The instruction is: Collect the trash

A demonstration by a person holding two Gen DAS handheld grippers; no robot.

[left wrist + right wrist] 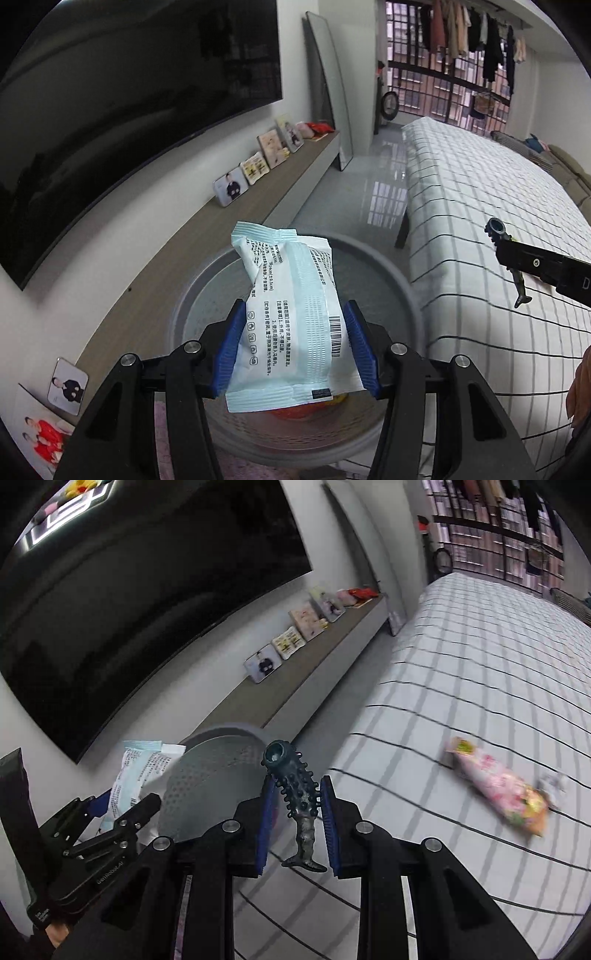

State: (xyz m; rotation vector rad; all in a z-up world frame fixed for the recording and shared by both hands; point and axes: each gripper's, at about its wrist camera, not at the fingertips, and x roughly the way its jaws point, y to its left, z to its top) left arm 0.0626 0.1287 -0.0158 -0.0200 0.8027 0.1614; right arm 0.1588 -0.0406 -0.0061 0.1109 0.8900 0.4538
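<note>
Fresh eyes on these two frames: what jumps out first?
The left gripper pinches a white and pale blue printed packet right above the grey trash bin. The right gripper grips a dark knobbly toy over the checked bed, where a pink snack wrapper lies.

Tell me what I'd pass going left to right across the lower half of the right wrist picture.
Left tool holding a white printed packet → grey bin → right tool gripping a dark knobbly toy → pink snack bag lying on the checked bed.
</note>
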